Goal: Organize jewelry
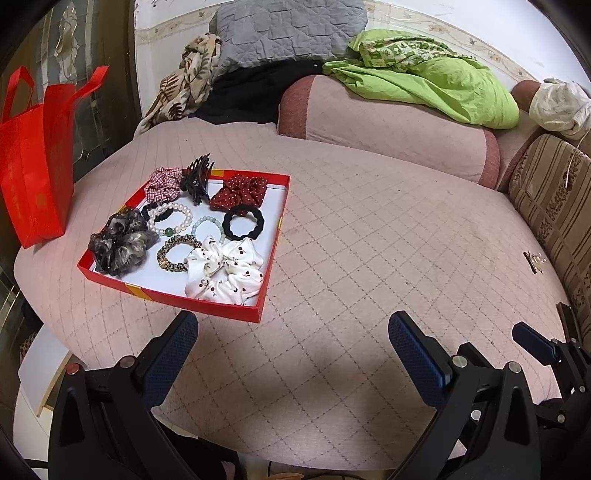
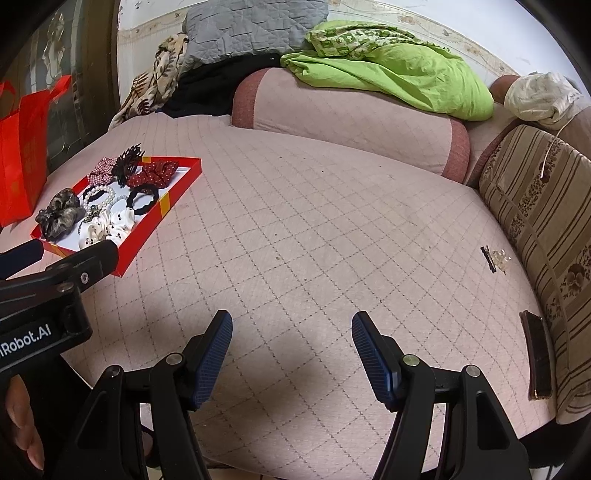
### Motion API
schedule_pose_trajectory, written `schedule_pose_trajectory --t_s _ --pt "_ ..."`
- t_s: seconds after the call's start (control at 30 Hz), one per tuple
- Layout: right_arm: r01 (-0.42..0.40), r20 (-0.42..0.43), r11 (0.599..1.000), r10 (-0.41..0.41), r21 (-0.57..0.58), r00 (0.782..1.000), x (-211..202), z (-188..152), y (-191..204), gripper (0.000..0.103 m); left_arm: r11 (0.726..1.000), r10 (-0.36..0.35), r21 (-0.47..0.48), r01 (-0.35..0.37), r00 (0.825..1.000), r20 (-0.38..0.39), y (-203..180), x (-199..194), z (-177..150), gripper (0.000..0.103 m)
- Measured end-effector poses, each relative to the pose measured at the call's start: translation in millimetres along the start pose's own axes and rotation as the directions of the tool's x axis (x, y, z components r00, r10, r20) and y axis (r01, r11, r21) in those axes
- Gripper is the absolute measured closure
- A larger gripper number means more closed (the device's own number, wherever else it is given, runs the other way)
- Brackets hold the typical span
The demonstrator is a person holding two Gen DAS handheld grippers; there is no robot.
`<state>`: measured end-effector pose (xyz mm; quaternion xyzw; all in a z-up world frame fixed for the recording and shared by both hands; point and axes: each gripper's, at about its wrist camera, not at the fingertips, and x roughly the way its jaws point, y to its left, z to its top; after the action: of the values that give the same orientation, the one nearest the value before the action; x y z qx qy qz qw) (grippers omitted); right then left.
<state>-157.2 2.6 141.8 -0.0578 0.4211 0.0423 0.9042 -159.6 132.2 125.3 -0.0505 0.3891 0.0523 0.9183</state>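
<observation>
A red shallow box [image 1: 275, 236] [image 2: 147, 230] lies on the pink quilted bed at the left. It holds several scrunchies, a pearl bracelet [image 1: 170, 220], a pale bead bracelet [image 1: 208, 227], a black hair tie [image 1: 243, 222] and a dark claw clip [image 1: 197, 178]. A small hair clip with clear beads [image 1: 533, 259] [image 2: 495, 258] lies alone on the bed at the far right. My left gripper [image 1: 293, 341] is open and empty, just in front of the box. My right gripper [image 2: 291, 341] is open and empty over bare quilt, to the right of the left one.
A red tote bag [image 1: 33, 155] stands left of the box. A pink bolster [image 1: 384, 125], green cloth [image 1: 436, 77] and grey quilt [image 1: 284, 29] lie at the back. A striped cushion [image 2: 543, 229] borders the right side, with a dark phone [image 2: 535, 354] beside it.
</observation>
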Motion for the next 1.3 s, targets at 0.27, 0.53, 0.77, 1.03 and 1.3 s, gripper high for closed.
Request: schedule_pose_trajectory --t_s 0.27,0.53,0.77,1.03,1.3 --pt "-0.002 0.001 1.0 0.002 -0.01 1.0 0 0 5 0.031 1.0 -0.001 -0.008 0.001 1.0 -0.018 4 4 -2 0.001" --pt "-0.004 0.001 1.0 0.004 -0.006 1.0 1 0 6 0.031 1.0 -0.005 -0.004 0.005 1.0 -0.03 3 7 -3 0.001" --pt "-0.01 -0.003 1.0 0.01 0.002 1.0 5 -1 3 0.031 1.0 -0.005 0.007 0.005 0.999 -0.049 0 12 -4 0.001" --pt "-0.022 -0.006 0.999 0.022 0.027 1.0 10 -1 -6 0.031 0.999 0.001 0.037 0.002 0.998 -0.06 -11 15 -3 0.001" --pt "-0.033 -0.007 0.997 0.034 0.071 0.999 14 -1 -24 0.031 0.997 -0.035 0.068 0.04 0.997 -0.072 -32 20 11 0.001"
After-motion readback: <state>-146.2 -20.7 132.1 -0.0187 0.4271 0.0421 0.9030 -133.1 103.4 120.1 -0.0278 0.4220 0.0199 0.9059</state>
